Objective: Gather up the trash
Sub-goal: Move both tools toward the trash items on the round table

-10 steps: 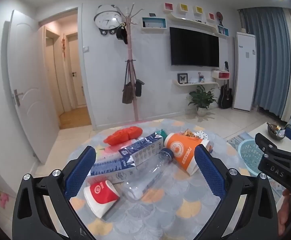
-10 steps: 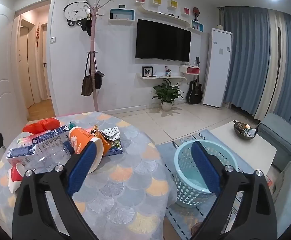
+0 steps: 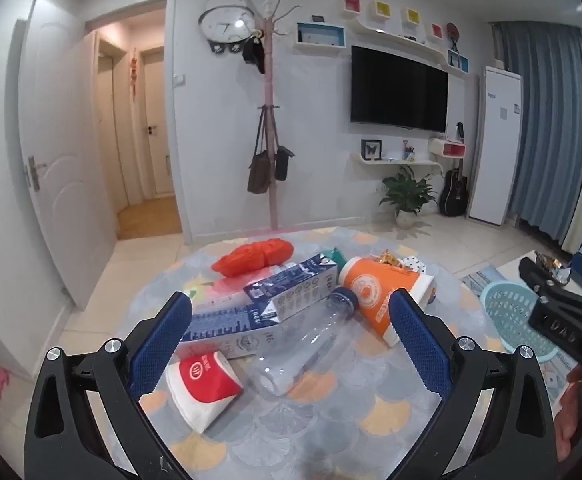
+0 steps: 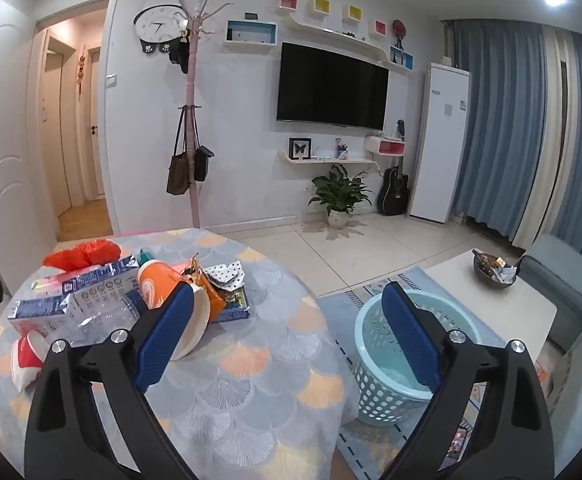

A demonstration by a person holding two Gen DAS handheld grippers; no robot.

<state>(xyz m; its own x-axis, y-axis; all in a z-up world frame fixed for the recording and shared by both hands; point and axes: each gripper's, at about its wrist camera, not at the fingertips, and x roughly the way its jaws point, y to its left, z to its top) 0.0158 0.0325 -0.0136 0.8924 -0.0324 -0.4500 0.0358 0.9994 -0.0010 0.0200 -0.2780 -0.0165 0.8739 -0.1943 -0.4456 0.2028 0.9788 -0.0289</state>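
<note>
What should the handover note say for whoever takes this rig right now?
Left claw: open, empty, over the table, facing the clear bottle.
Right claw: open, empty, aimed between the table edge and the basket.
Trash all on the table: red cup, milk cartons, orange cup, red bag, wrappers.
Done: nothing; the visible part of the basket is empty.
Left: everything.

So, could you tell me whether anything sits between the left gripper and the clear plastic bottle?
Nothing visible does. The left gripper is open and empty, and the clear plastic bottle lies on the table in line with its open jaws. The red paper cup and milk cartons crowd its left side.
</note>
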